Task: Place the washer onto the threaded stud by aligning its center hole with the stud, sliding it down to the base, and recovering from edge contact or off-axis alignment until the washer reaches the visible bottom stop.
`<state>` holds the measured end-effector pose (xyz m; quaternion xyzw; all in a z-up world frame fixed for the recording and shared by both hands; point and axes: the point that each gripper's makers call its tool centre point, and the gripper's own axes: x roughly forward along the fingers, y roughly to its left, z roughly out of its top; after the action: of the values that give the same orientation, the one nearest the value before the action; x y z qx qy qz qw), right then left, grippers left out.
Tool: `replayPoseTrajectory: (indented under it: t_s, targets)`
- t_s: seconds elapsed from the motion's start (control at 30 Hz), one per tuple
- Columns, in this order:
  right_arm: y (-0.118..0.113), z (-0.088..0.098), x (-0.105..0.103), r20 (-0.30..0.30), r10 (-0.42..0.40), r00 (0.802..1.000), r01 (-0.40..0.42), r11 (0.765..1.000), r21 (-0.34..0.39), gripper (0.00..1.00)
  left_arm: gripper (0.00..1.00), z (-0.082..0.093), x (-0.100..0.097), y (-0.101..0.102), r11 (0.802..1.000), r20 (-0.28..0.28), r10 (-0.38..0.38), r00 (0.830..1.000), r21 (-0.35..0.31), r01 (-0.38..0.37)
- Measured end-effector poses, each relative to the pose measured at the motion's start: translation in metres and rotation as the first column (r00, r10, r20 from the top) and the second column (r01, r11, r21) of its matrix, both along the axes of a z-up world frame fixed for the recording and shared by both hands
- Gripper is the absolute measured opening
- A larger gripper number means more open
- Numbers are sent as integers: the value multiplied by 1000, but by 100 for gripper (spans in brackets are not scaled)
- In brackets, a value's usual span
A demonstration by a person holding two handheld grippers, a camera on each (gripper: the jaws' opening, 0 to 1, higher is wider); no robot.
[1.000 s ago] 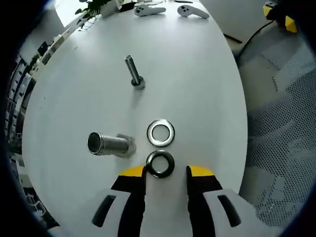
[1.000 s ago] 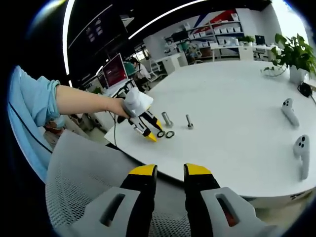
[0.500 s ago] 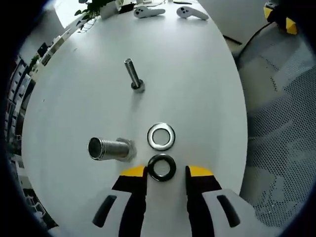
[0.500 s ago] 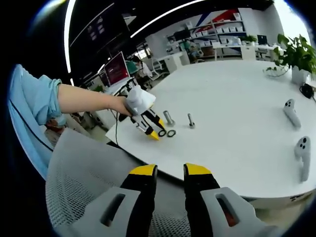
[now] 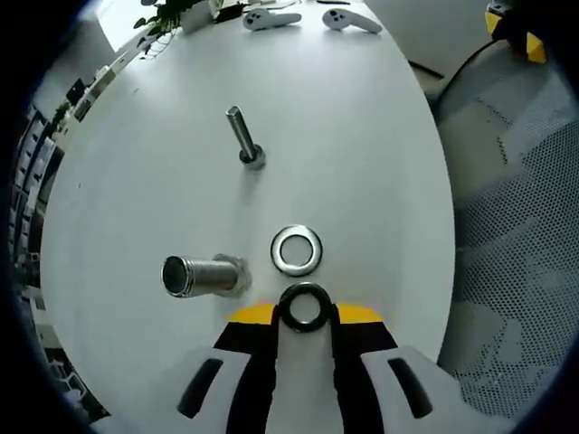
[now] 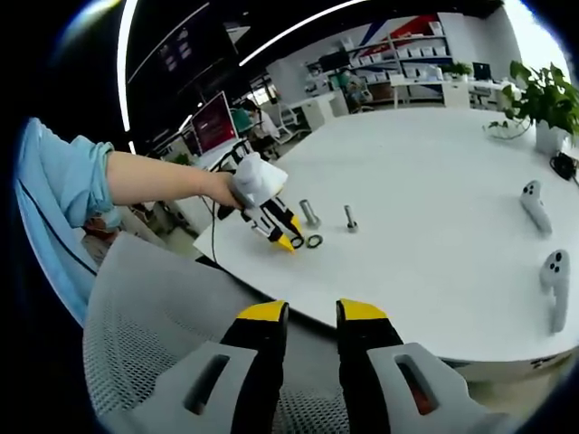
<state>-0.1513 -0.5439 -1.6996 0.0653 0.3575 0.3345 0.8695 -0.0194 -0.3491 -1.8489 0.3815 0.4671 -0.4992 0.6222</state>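
Left tool (image 5: pixel 305 315) clamps dark washer (image 5: pixel 305 307) flat on tabletop (image 5: pixel 362 163); thin edge grip may slip. Right tool (image 6: pixel 312 312) idle, jaws apart.

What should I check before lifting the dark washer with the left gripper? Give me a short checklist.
1. Dark washer sits between the left gripper's yellow tips: ok.
2. Jaws firmly clamped on it: cannot tell; they stand close at its sides, but contact is unclear.
3. Silver washer lies apart from the dark one, so it should not lift along: ok.
4. Thin threaded stud stands free on the table, with nothing on it: ok.
5. Thick stud beside the gripper could be bumped on a sideways move: cannot tell.
6. Right gripper held off the table, out of the way: ok.
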Motion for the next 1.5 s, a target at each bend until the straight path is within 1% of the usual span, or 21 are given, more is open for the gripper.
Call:
replayPoseTrajectory:
  t_s: [0.23, 0.43, 0.6, 0.73, 0.77, 0.87, 0.93, 1.03, 1.07, 1.17, 1.27, 1.33, 1.37, 1.43, 1.5]
  targets:
    - [1, 1, 1, 7, 1, 1000, -1, 1000, 6, 23, 20, -1, -1, -1, 1000, 4, 1, 1000, 26, -1]
    - [2, 0, 0, 1, 17, 1000, -17, 1000, 1, 23, 20, -1, -1, -3, 997, -2, -13, 1000, 71, 13]
    - [2, -1, -1, -6, 25, 1000, -25, 1000, -5, 23, 20, -1, -1, -4, 993, -15, -42, 999, 107, 43]
    - [2, -1, -1, -4, 17, 1000, -17, 1000, -1, 23, 20, 0, -2, -5, 991, -7, -66, 998, 118, 67]
    - [2, -1, 0, -5, 17, 1000, -17, 1000, 0, 23, 20, 0, -2, -5, 990, -1, -74, 997, 122, 74]
    - [2, -1, -1, -5, 18, 1000, -18, 1000, -1, 23, 20, 1, 1, -7, 983, 52, -133, 990, 132, 125]
    - [1, -1, 0, -3, 17, 1000, -17, 1000, 0, 23, 20, 1, -1, -6, 983, 61, -132, 989, 134, 123]
    - [1, 0, 0, 0, 10, 1000, -10, 1000, 3, 23, 20, 2, -2, -7, 981, 99, -153, 983, 139, 139]
    - [1, 0, 0, 1, 9, 1000, -9, 1000, 4, 23, 20, 2, 0, -7, 981, 130, -152, 980, 139, 134]
    - [1, 0, 0, 0, 6, 1000, -6, 1000, 4, 23, 20, 4, 0, -7, 979, 183, -174, 968, 134, 150]
    - [0, 0, 0, 0, 4, 1000, -4, 1000, 4, 23, 20, 3, 0, -6, 982, 200, -164, 966, 126, 140]
    - [0, 0, 1, 0, 3, 1000, -3, 1000, 3, 23, 20, 4, 2, -6, 986, 208, -142, 968, 118, 119]
    - [0, 0, 1, 0, 2, 1000, -2, 1000, 3, 23, 20, 4, 4, -5, 989, 200, -117, 973, 109, 96]
    - [0, 0, 1, 0, 1, 1000, -1, 1000, 2, 23, 20, 3, 3, -4, 997, 161, -43, 986, 75, 31]
    - [0, -1, 1, -2, 1, 1000, -1, 1000, 1, 23, 20, 3, 5, -2, 998, 146, -12, 989, 61, 3]
